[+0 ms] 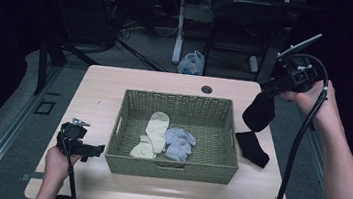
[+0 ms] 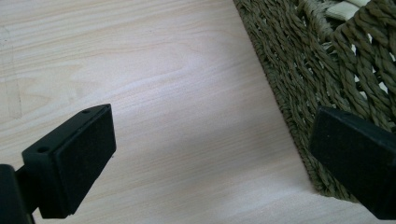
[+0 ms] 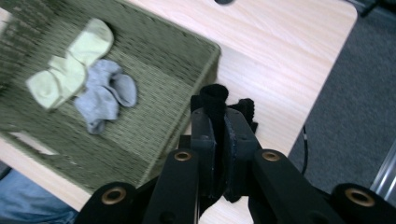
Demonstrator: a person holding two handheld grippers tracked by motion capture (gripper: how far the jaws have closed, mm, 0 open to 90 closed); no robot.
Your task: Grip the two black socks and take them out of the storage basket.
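On the light wooden table (image 1: 99, 96), near its middle, stands one woven olive basket (image 1: 218, 157), its front wall close to the table's near edge. Inside the basket lie four socks: two cream socks (image 1: 153, 132) overlapping toward the left of its floor, and two grey socks (image 1: 178, 142) bunched just beside them on the right. Two black socks are counted outside it. One black sock (image 1: 258, 114) hangs from the right gripper (image 1: 272, 89), raised above the table's right edge; in the right gripper view the jaws are pressed together on the cloth, a fold of which rises between the pads (image 3: 215, 100). A second black sock (image 1: 252, 147) lies flat on the table between the basket's right wall and the right edge, its upper end meeting the hanging one; whether the two are joined cannot be told. At the table's near-left corner the left gripper (image 1: 98, 150) is held level beside the basket's left wall, jaws wide apart with bare tabletop between them, the one jaw seen in front of the basket's weave (image 2: 299, 70).
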